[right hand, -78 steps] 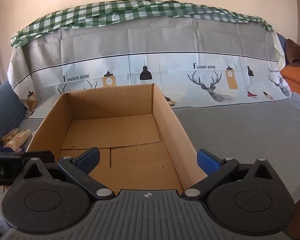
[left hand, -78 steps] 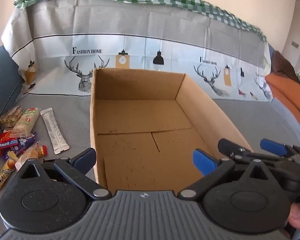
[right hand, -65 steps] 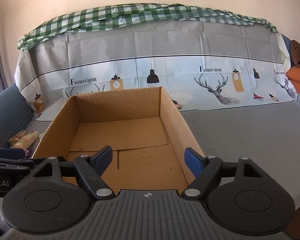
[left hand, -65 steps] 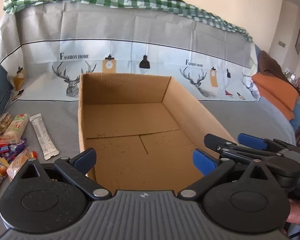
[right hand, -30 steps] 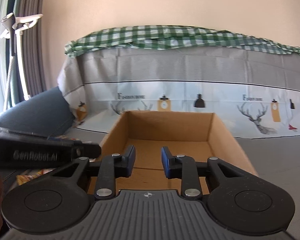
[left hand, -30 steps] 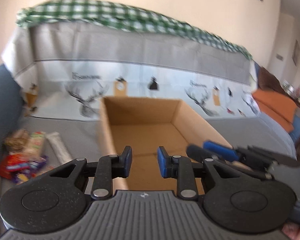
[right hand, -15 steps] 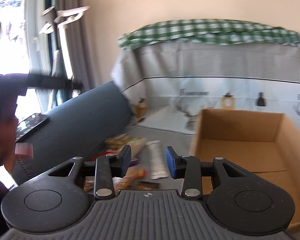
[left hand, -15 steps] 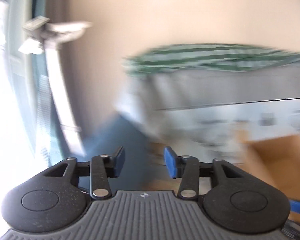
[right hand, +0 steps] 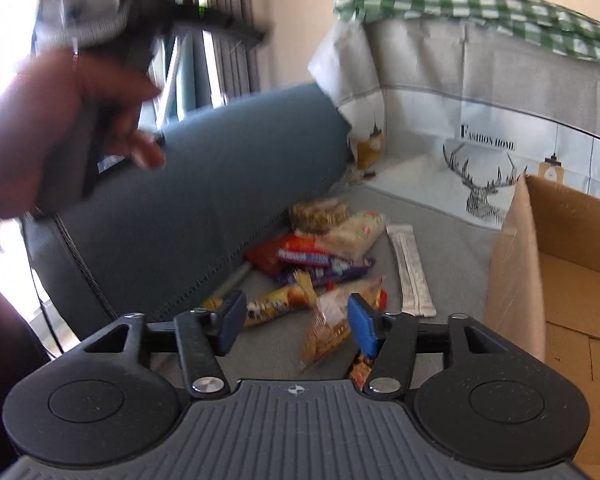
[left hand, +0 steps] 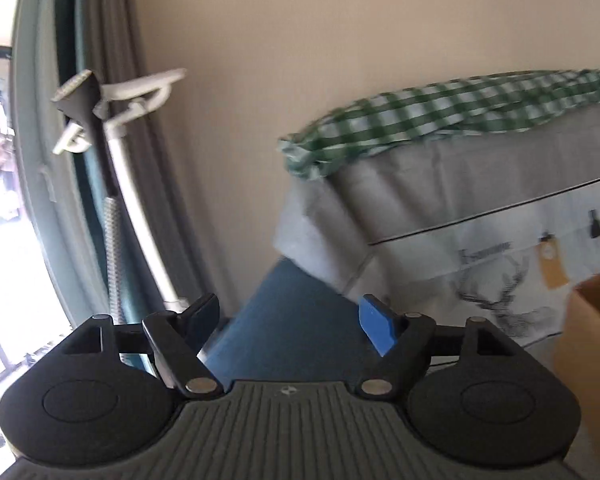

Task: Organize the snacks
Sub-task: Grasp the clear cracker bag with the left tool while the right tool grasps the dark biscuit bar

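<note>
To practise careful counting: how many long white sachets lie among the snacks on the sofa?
1. The white sachet lies flat between the snack pile and the cardboard box, apart from the box. Others may be hidden under the pile.

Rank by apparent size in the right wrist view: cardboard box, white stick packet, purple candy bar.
1. Cardboard box, largest by far, though cut off at the frame edge.
2. White stick packet.
3. Purple candy bar; partly buried under other snacks, so it may match the packet.

Cardboard box [right hand: 560,264] cut off at right; hand [right hand: 56,132] blurred.
</note>
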Demonstrator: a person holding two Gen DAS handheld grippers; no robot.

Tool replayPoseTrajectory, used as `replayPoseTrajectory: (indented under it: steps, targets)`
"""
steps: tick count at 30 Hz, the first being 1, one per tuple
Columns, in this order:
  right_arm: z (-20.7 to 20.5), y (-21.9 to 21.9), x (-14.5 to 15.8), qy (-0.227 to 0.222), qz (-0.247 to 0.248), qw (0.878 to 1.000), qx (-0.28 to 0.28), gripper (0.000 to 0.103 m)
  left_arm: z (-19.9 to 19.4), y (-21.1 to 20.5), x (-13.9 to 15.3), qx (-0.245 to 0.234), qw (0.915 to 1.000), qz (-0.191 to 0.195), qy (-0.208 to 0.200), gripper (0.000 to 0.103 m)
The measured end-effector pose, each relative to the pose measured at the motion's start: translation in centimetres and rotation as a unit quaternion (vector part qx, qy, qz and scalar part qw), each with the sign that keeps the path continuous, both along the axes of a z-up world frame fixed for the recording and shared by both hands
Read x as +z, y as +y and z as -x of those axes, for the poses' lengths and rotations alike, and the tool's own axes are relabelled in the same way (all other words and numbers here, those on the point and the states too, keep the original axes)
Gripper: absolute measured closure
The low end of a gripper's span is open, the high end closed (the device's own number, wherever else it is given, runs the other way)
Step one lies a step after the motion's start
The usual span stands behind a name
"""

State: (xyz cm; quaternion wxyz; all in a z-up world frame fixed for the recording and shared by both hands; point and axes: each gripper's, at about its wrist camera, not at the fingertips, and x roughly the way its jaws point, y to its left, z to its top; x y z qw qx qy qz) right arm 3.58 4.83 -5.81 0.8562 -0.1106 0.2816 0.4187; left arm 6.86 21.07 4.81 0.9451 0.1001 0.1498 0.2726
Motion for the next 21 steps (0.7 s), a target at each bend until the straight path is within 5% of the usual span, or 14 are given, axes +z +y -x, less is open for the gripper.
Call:
replayPoseTrajectory:
  steps: [2,5,7,16,21]
  targets:
    - [-0.5,0.9,-0.8,0.005,0.029,0.999,-0.014,0.040,-0.3,-0.4,-0.7,-0.068,0.9940,0.082,0.026,0.030]
    - [-1.3,1.6,-2.0,0.018,0.065,0.997,-0.041,0.040,-1.3,0.7,-2.5,-0.123,0.9730,0.182,0.073,0.076]
    - [-1.8,1.8,-2.7,0.029,0.080,0.995,-0.058,0.040,-2.1,2.5,-3.9,-0.131,0.9569,0.238,0.101,0.089]
    - [-3.5,2.3,-5.0,0.070,0.101,0.989,-0.087,0.040,-3.3,4.1,-9.3,-0.138,0.8930,0.362,0.229,0.086]
    - [-4.5,2.1,-5.4,0.101,0.096,0.985,-0.105,0.040,-4.1,3.4,-11.4,-0.145,0.8665,0.401,0.259,0.055]
